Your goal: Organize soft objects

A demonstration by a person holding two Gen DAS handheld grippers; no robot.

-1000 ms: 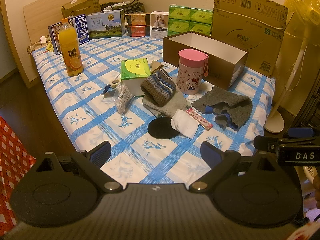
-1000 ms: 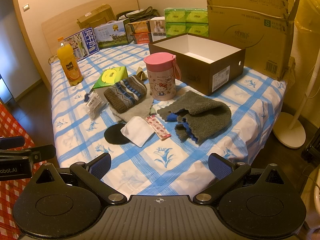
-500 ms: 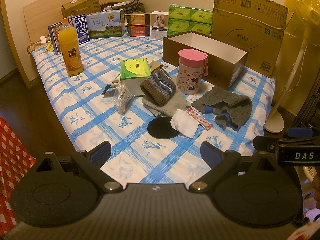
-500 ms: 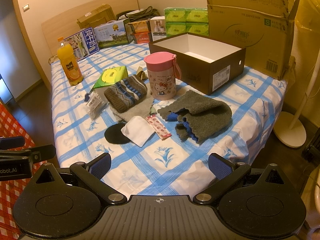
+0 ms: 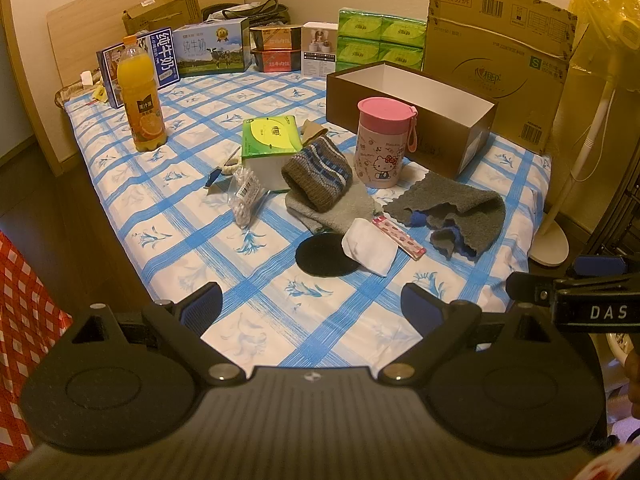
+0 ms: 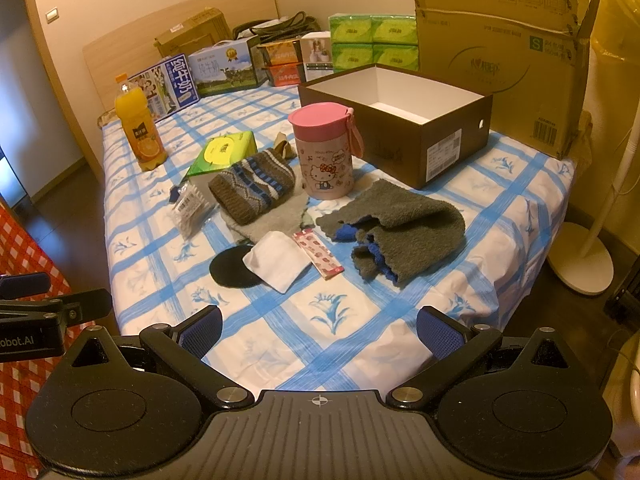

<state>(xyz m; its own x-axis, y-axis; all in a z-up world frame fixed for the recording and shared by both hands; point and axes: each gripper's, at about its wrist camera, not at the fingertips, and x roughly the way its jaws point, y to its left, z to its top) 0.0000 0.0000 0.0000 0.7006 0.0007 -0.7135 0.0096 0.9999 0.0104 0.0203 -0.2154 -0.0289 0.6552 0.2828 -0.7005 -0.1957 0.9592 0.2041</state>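
We hold both grippers over the bed's near edge, the left gripper and right gripper each with fingers spread apart, nothing between them. From the cup, the open box lies at two o'clock, the grey towel at five, the knit hat at nine, the white cloth at seven.

My blue-checked white sheet; beside the pink-lidded cup, a brown-blue striped hat; grey towel.
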